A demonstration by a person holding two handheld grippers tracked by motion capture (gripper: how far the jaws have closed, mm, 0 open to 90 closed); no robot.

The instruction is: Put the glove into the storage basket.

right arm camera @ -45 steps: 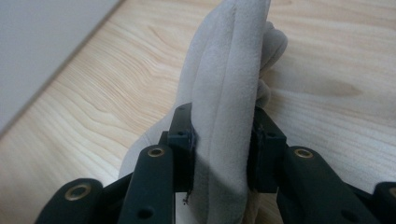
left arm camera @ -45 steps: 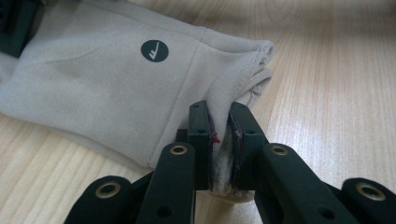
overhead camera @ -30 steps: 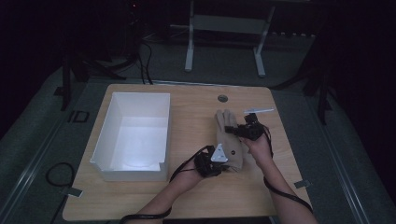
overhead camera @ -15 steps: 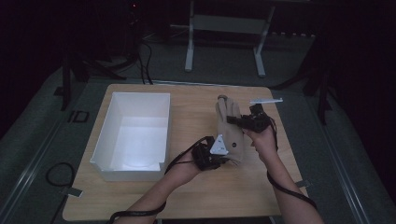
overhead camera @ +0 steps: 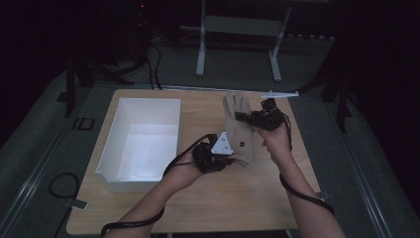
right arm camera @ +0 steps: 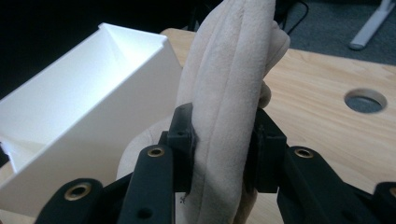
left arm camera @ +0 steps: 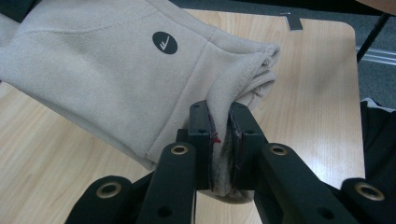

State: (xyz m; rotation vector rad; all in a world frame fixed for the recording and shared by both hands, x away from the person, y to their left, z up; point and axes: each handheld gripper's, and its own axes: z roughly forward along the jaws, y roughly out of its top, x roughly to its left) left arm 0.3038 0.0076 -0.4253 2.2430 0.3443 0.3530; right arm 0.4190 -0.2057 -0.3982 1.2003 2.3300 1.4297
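In the high view, a wooden table fills the middle of the frame, with a white box standing open at its left half. Just right of centre, a beige glove is held up between two grippers, fingers pointing toward the top of the frame. The left gripper grips the glove at its lower end, near the cuff, with a grey three-cornered plate on top of it. The right gripper holds the glove higher up, by the finger part, and the person's right hand is wrapped around its handle. Forearms come in from the bottom edge, each trailing a black cable.

In the left gripper view, the two black jaws rise from the bottom centre and are pressed together on the cuff edge of the glove, a fold of fabric squeezed between them. The rest of the glove spreads across the upper left of the frame (it carries a small round dark logo). The tabletop shows to the right.

In the right gripper view, the jaws at the bottom centre are clamped on the glove, which stands up edge-on through the middle of the frame. The white box sits at the left, and a round hole in the table shows at the right.
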